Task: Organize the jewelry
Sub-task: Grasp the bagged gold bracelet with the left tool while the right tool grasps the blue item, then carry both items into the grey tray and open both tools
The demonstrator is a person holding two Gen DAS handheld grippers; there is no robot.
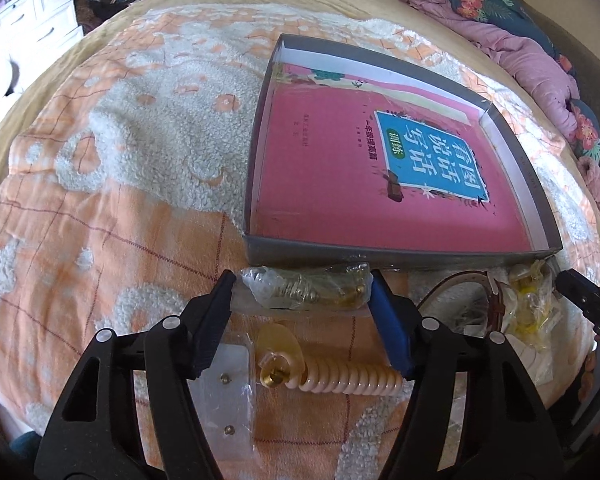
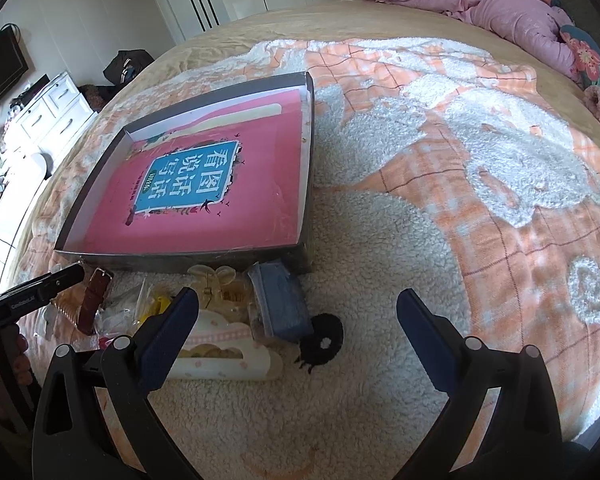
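An orange-and-white fleece blanket (image 2: 440, 152) covers the bed (image 2: 228, 40). A crumpled pink quilt (image 2: 500, 12) with floral pillows (image 1: 480, 0) lies at the far side. White drawers (image 2: 56, 108) and a dark bag (image 2: 128, 66) stand beyond.

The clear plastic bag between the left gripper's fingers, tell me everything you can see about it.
The clear plastic bag is small, crinkled and glossy, with gold-coloured, spring-like pieces and yellowish beads showing through it. It lies lengthwise on the orange and white blanket, just in front of the near wall of the grey box. The left gripper straddles it: the black finger sits at one end, the blue-padded finger at the other, both at or nearly touching it. A firm squeeze cannot be confirmed.
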